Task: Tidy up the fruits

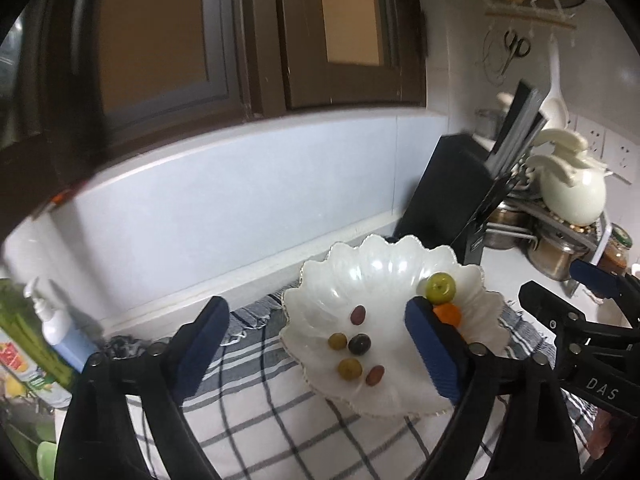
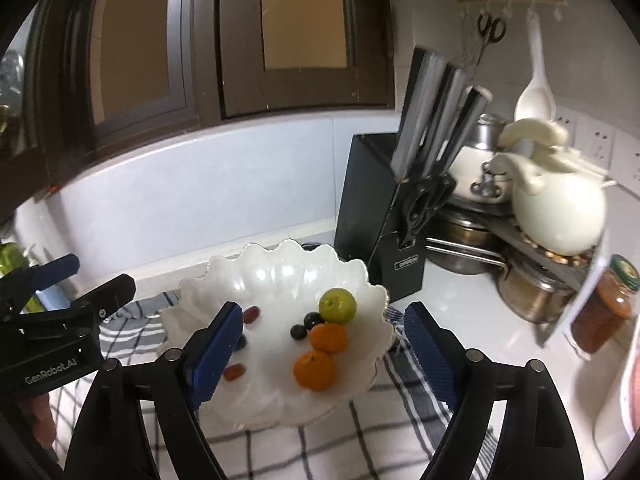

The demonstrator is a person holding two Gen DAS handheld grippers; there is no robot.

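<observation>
A white scalloped dish [image 1: 372, 264] [image 2: 280, 272] rests on a checked cloth [image 1: 260, 412]. In it lie a green fruit [image 2: 337, 305], two oranges [image 2: 329, 337] [image 2: 314, 370], two dark berries [image 2: 299, 332] and several small grapes, red [image 1: 358, 315], green [image 1: 337, 341] and dark [image 1: 359, 344]. My left gripper [image 1: 316, 312] hangs above the dish's left half, jaws wide, nothing between the blue pads. Over the right half hovers my right gripper [image 2: 324, 312], also open and empty. Each shows at the edge of the other's view [image 2: 96, 274] [image 1: 554, 280].
A black knife block [image 2: 372, 216] stands just behind the dish on the right. Further right are a white jug [image 2: 560, 208], steel pots [image 2: 532, 292] on a rack and a jar [image 2: 604, 308]. A pump bottle [image 1: 60, 328] stands at the left. The tiled wall runs behind.
</observation>
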